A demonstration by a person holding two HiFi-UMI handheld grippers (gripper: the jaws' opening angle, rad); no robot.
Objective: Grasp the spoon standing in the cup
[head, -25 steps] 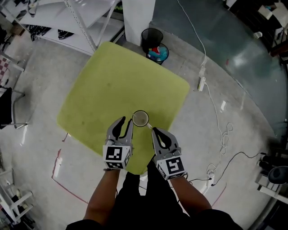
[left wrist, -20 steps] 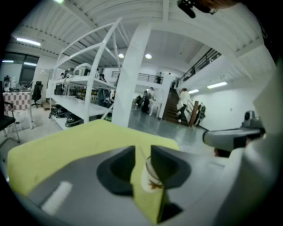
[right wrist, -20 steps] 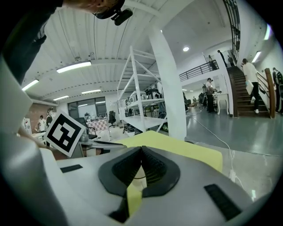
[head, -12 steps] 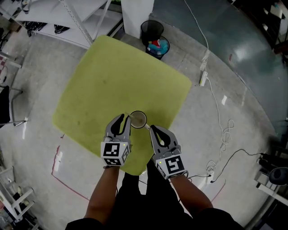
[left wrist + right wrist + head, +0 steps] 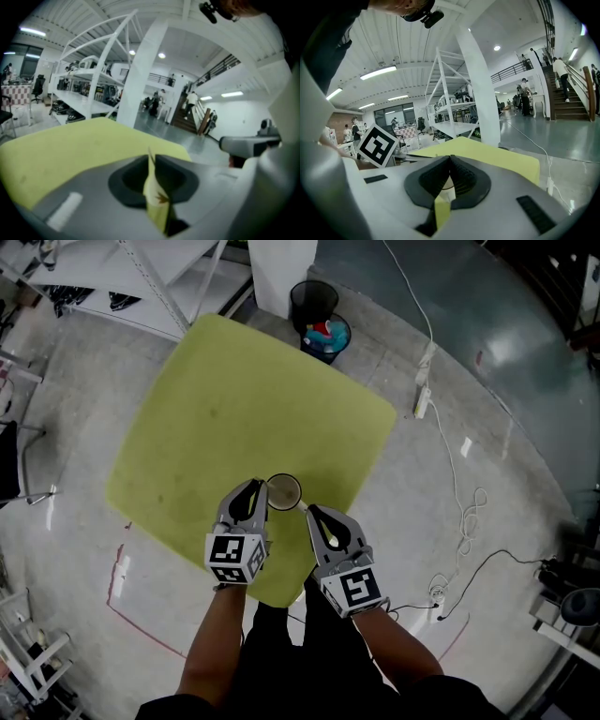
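Observation:
A pale cup (image 5: 284, 491) stands near the front edge of the yellow-green table (image 5: 234, 409). A short pale piece (image 5: 305, 507) sticks out at its lower-right rim; the spoon itself is too small to make out. My left gripper (image 5: 255, 495) sits just left of the cup, its tips by the rim. Its jaws are closing, with only a thin slit left in the left gripper view (image 5: 151, 161) and nothing between them. My right gripper (image 5: 314, 517) is just right of the cup, shut and empty, and the cup's rim (image 5: 444, 186) shows behind its fingers.
Beyond the table's far corner stand a black bin (image 5: 314, 306) and a blue bin (image 5: 330, 339) beside a white pillar (image 5: 281, 273). A power strip (image 5: 421, 407) and cables lie on the floor to the right. White shelving (image 5: 141, 277) is at the far left.
The left jaws have narrowed from a visible gap to a thin slit. Both grippers have crept a little closer to the cup.

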